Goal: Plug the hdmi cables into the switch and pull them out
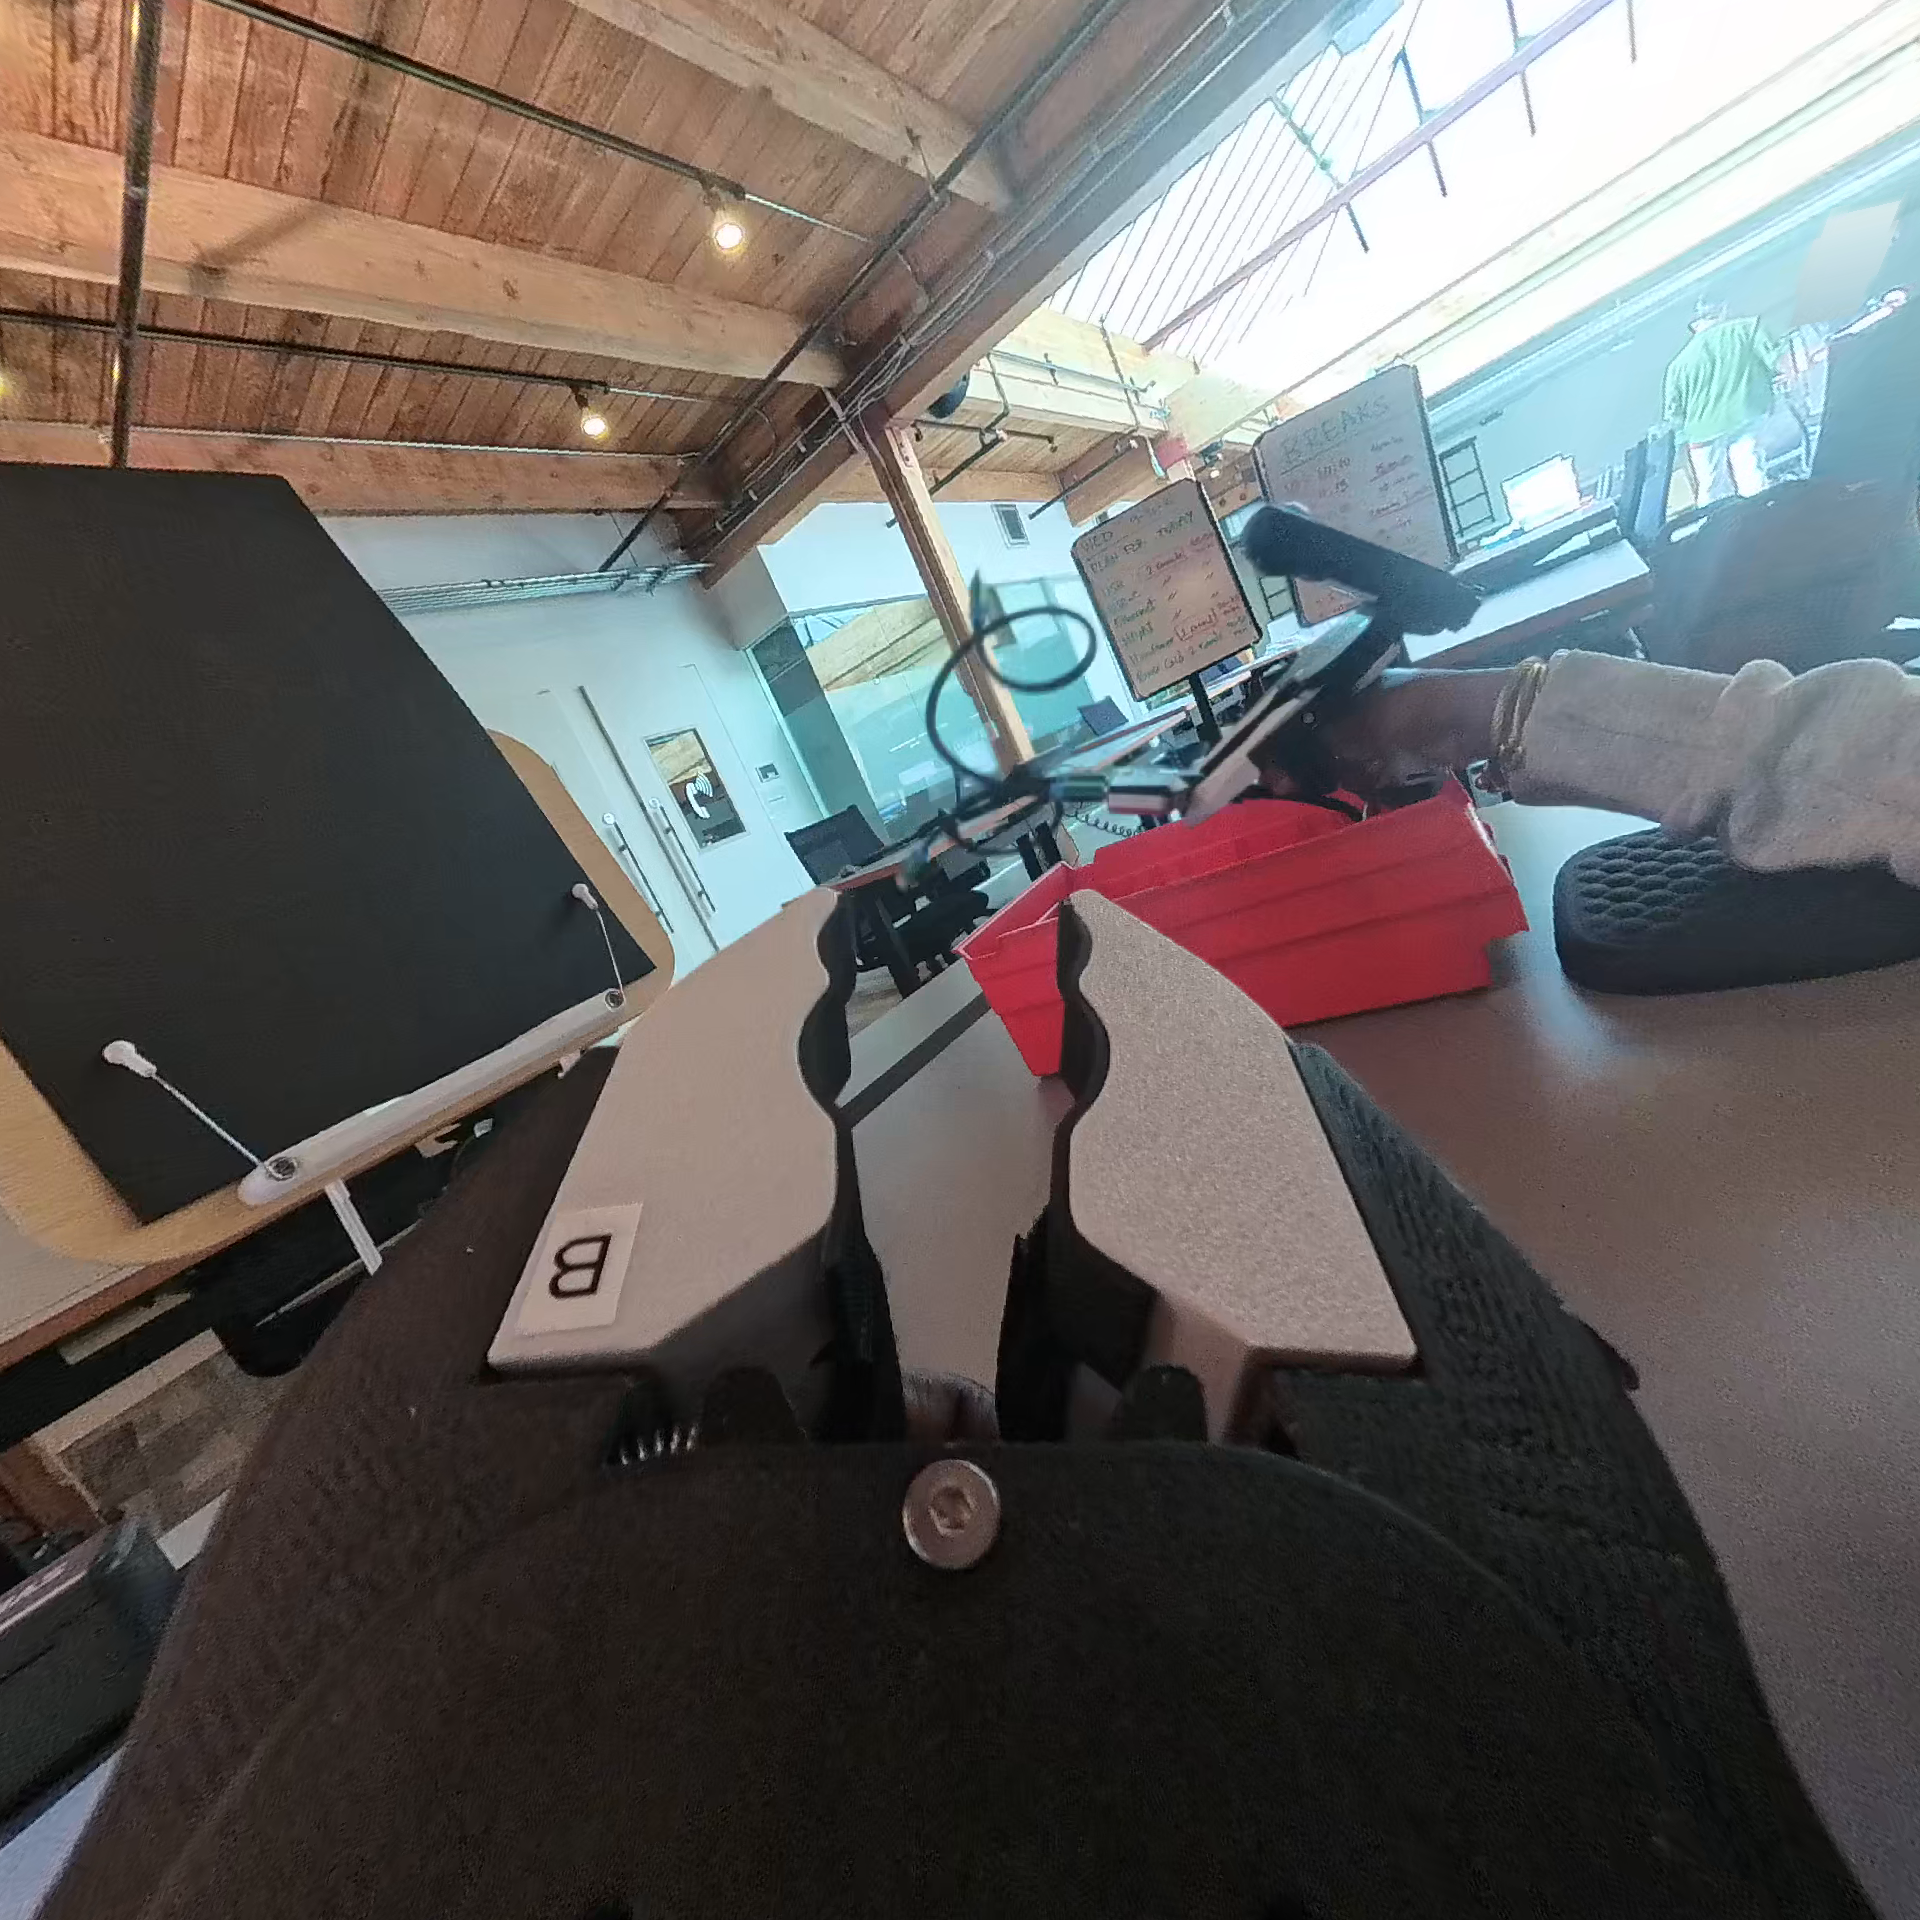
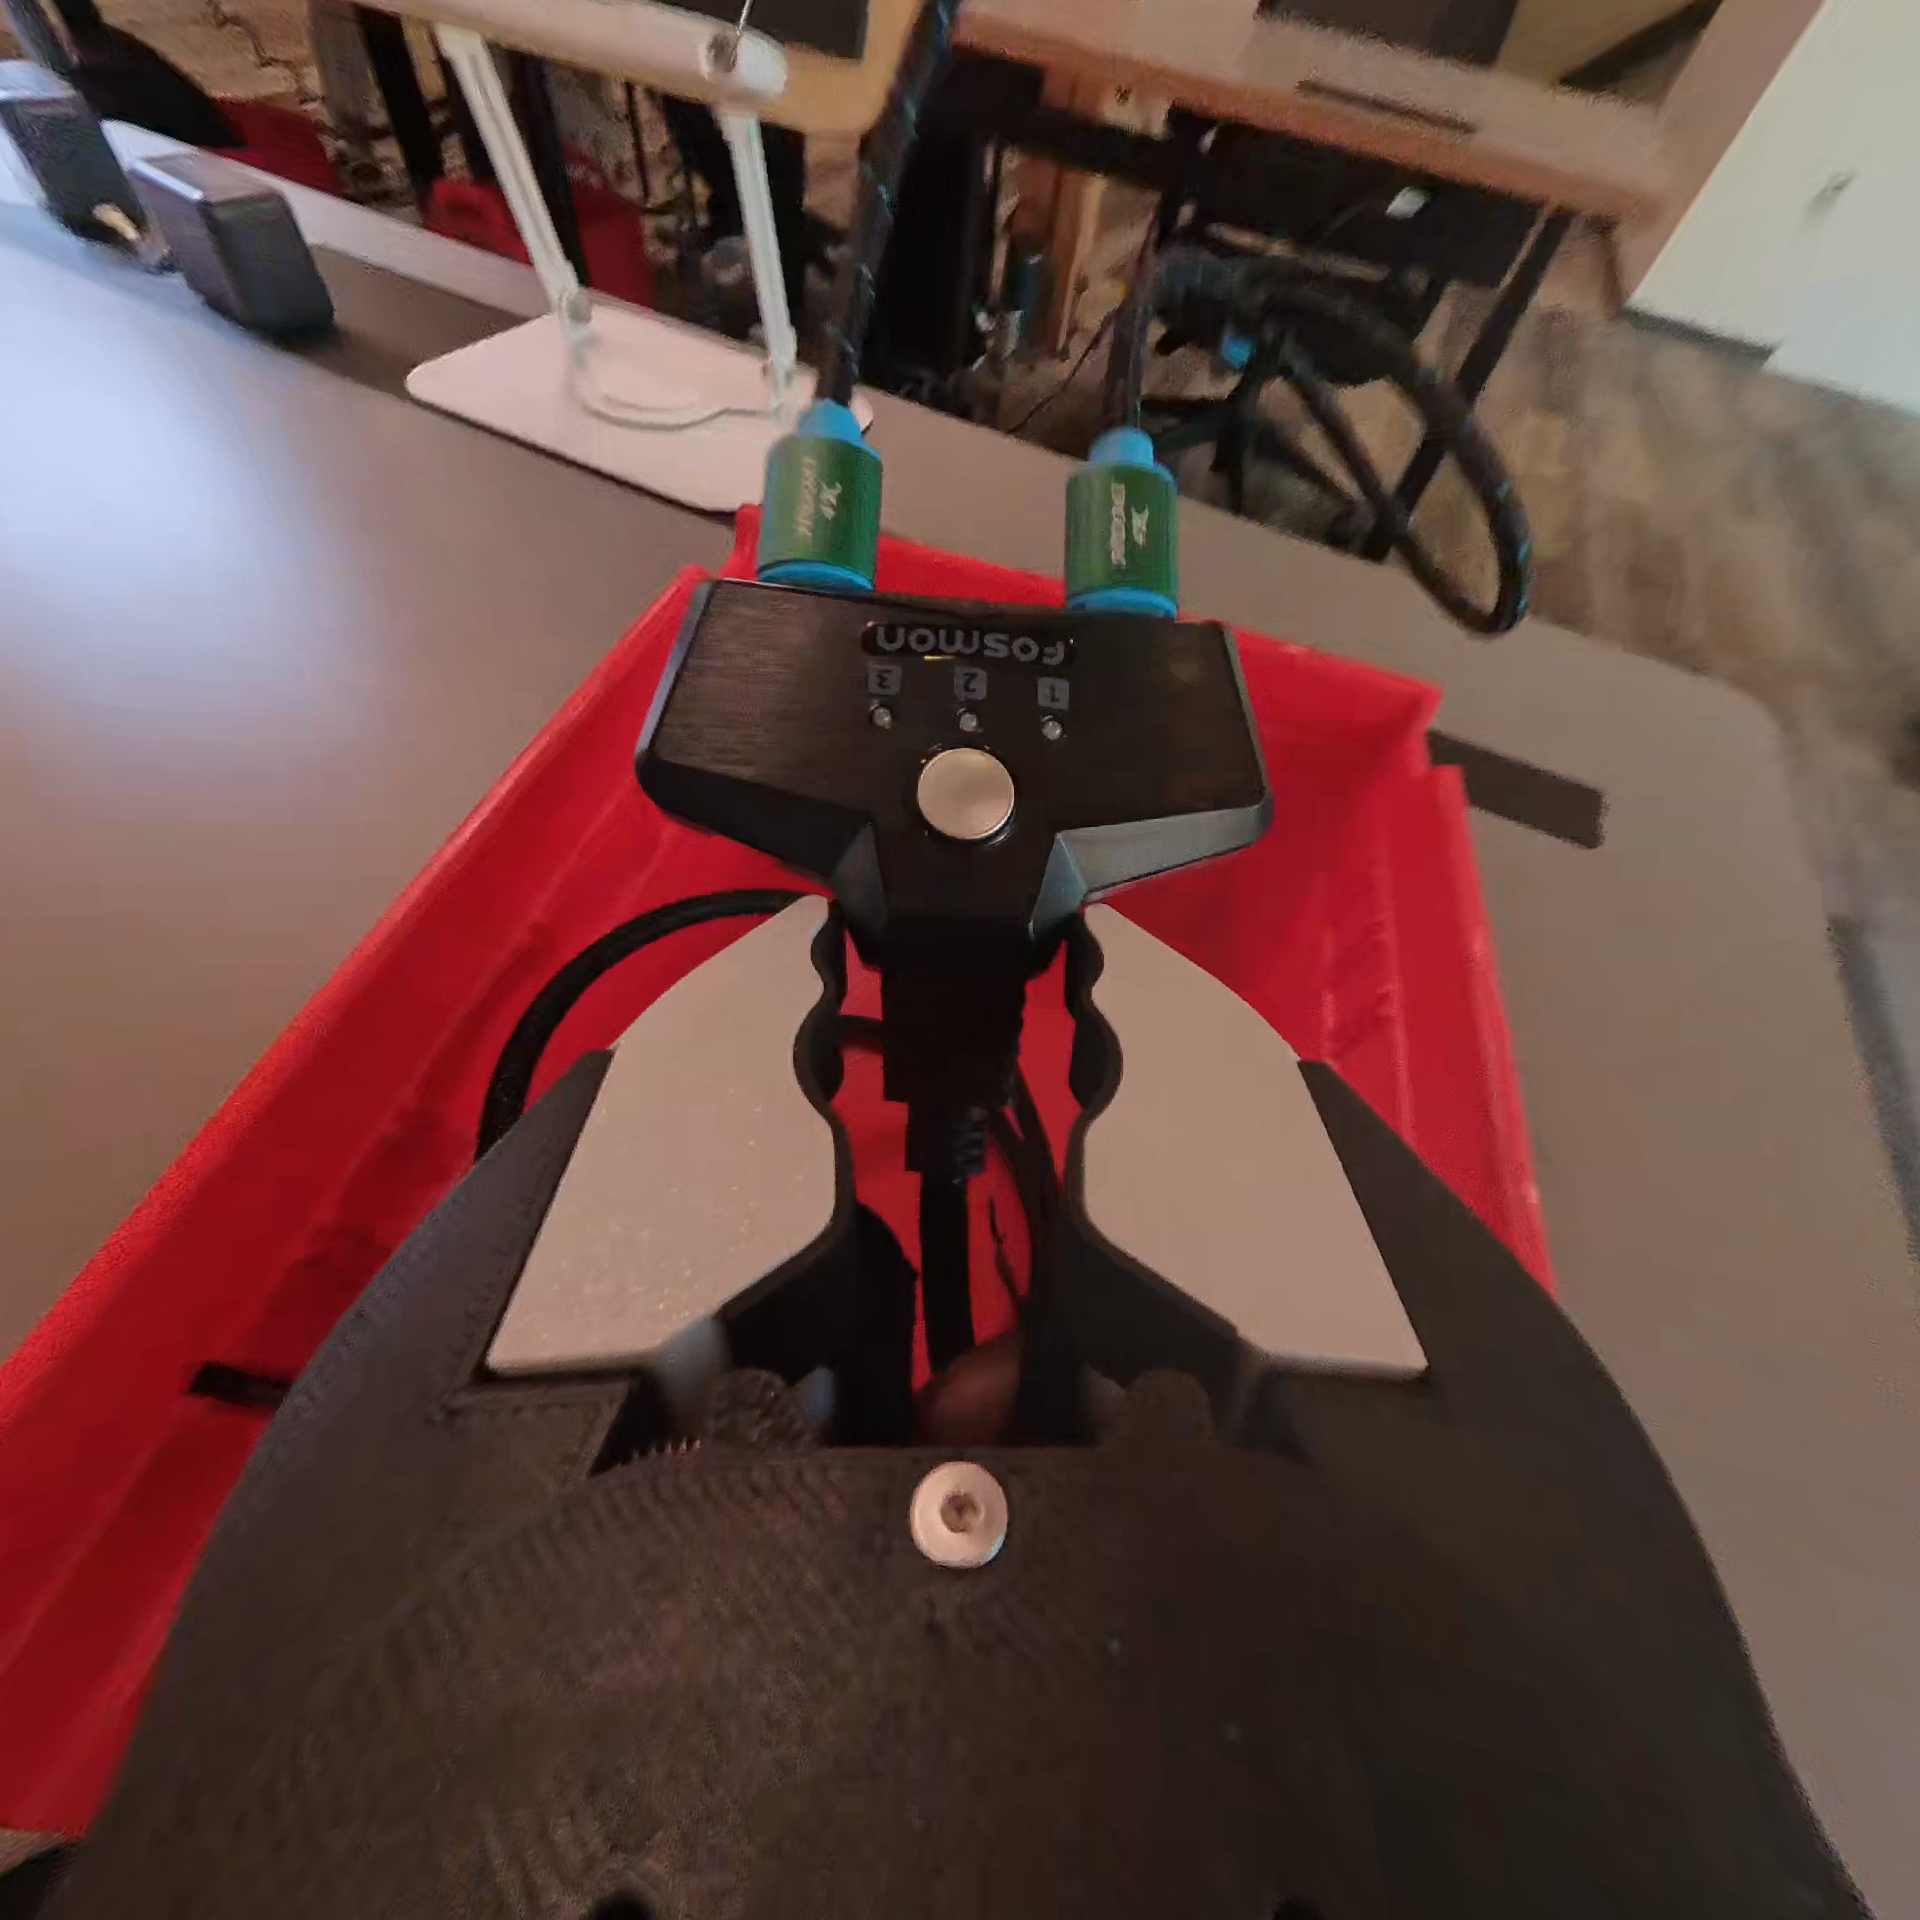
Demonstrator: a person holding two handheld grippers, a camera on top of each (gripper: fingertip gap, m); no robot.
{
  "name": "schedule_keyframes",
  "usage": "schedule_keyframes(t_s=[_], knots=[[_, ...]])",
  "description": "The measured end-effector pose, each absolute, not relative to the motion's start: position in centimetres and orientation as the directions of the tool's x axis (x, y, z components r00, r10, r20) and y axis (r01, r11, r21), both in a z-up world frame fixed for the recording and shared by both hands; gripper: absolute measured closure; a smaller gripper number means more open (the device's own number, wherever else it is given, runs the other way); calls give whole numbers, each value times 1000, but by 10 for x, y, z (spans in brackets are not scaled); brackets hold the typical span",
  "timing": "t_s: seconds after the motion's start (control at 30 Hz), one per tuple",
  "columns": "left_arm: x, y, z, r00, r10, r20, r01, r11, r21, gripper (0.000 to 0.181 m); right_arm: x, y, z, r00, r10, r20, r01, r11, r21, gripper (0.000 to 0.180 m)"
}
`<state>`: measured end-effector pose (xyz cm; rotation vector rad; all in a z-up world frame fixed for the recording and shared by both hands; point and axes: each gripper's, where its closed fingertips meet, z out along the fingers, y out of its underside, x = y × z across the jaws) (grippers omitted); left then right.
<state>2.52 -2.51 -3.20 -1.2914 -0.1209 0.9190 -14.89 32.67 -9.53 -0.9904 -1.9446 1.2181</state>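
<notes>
In the right wrist view my right gripper is shut on the narrow neck of a black HDMI switch and holds it above a red bin. Two green and blue HDMI plugs, the left plug and the right plug, sit in the switch's far edge, and their black cables run up and away. My left gripper is open and empty, low over the table. From there the right gripper shows far off with the switch and a looping cable.
The red bin stands on a brown table. A black perforated pad lies under the person's sleeve at right. A black board on a white stand stands at left; its base shows beyond the bin. Dark boxes sit far left.
</notes>
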Motion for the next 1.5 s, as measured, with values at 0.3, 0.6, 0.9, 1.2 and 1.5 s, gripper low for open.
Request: schedule_keyframes(t_s=[0.3, 0.6, 0.9, 1.2, 1.5], knots=[[23, -23, -36, 655, 637, -407, -502, -37, -864, 146, -147, 318, -141, -565, 802, 196, 425, 486, -763, 142], [22, -21, -40, 664, 631, -401, -490, -38, -871, 146, -131, 323, -189, -590, 705, 394, 648, 704, -291, 141], [11, -21, -54, 716, 630, -301, -349, -49, -936, 147, -156, 327, -126, -386, 766, 514, 419, 642, -642, 96], [19, -28, -33, 780, 607, -152, -311, 166, -936, 110, -61, 297, 76, -147, 951, 271, -772, 61, -632, 79], [17, -32, -21, 707, 675, -213, -416, 152, -896, 59, 4, 218, 73, -218, 821, 528, -937, -23, -350, 51]])
